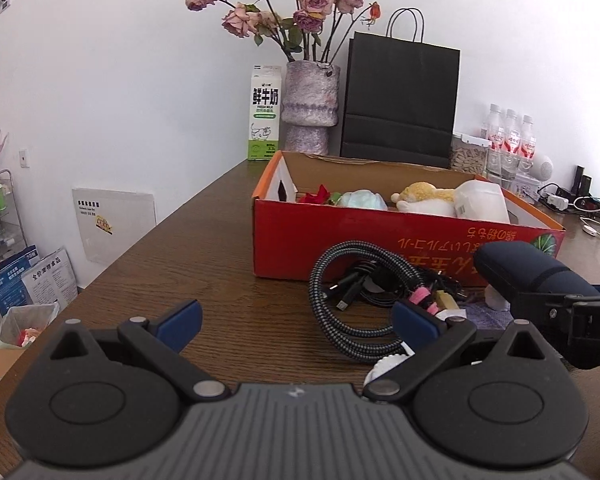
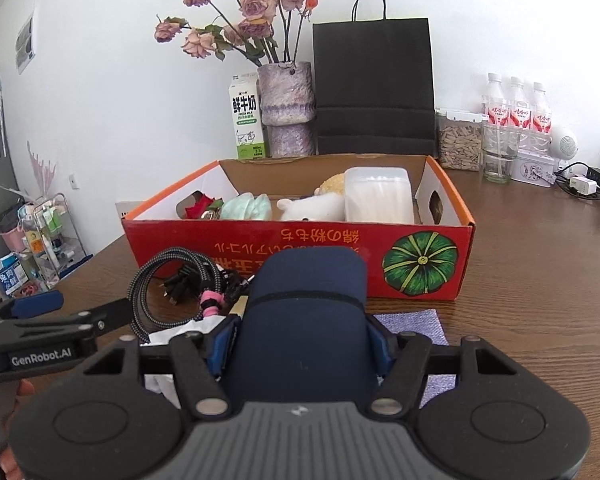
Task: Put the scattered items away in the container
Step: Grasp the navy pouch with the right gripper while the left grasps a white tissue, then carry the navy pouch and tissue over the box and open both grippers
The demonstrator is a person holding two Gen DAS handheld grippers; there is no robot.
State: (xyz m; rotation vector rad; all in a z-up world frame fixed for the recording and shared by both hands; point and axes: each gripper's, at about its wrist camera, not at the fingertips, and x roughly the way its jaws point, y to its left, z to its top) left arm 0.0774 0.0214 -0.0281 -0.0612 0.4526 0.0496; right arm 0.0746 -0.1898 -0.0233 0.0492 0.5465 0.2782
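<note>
Blue fingers (image 2: 374, 340) of the right gripper (image 2: 300, 344) are clamped on a navy case (image 2: 304, 320) above the brown wooden table (image 2: 520, 320); beyond them a red box (image 2: 300, 248) is set near the white wall. Left gripper (image 1: 296, 320) is held wide open, empty, cables (image 1: 360, 292) just beyond.

White wall (image 2: 100, 80), dark wooden table (image 1: 180, 264), wire rack (image 2: 56, 240) on the floor, daylight.
</note>
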